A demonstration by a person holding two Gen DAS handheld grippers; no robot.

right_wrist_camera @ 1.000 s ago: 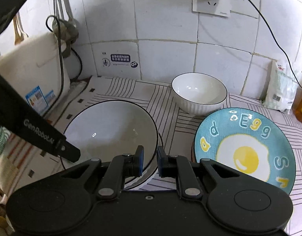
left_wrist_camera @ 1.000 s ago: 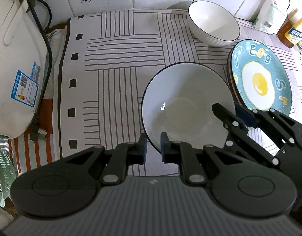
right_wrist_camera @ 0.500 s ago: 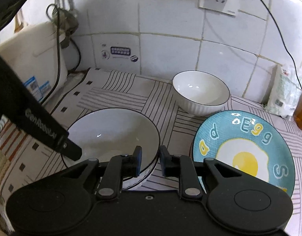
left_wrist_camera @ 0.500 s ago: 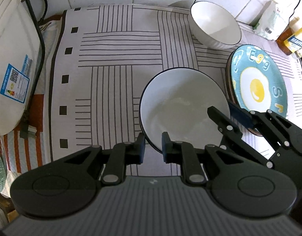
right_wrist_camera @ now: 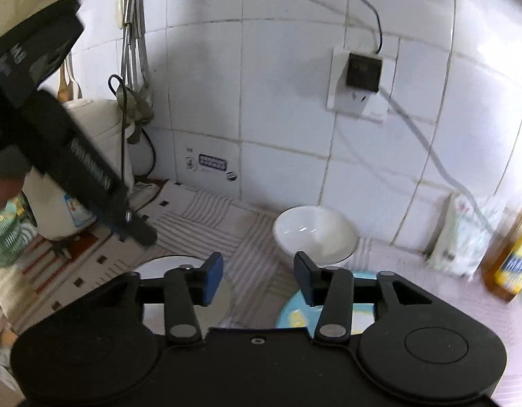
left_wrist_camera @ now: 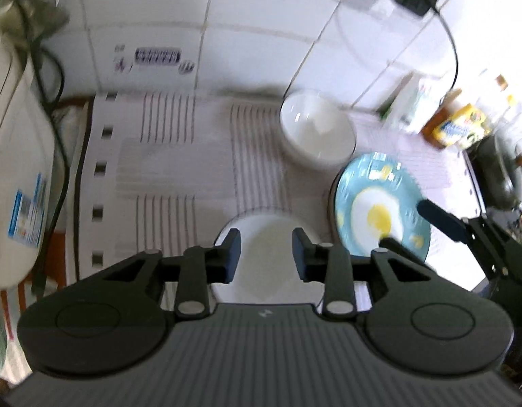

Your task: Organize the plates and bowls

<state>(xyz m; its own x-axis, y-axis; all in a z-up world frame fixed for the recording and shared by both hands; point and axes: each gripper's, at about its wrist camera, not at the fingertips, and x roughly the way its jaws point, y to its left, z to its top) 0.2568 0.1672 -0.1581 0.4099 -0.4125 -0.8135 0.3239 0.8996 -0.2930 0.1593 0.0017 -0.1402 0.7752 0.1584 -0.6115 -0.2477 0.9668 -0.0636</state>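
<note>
1. Left wrist view: left gripper (left_wrist_camera: 266,254) has fingers spread apart, holding nothing. The wide white bowl (left_wrist_camera: 267,261) sits on the striped mat (left_wrist_camera: 166,169) just under/beyond the tips, free of both fingers. Egg plate (left_wrist_camera: 376,210) lies to its right, w/ the right gripper (left_wrist_camera: 413,227) above its near-right edge. Deep white bowl (left_wrist_camera: 315,132) is far, by the tiled wall.
2. Right wrist view: right gripper (right_wrist_camera: 257,273) also spread wide, empty. Wide bowl (right_wrist_camera: 172,271) near-left, egg plate (right_wrist_camera: 295,315) near-right, deep bowl (right_wrist_camera: 315,234) beyond.
3. Progress, my guess: wide bowl placed; bowls are well apart, not nested, so stacking prob. remains.
</note>
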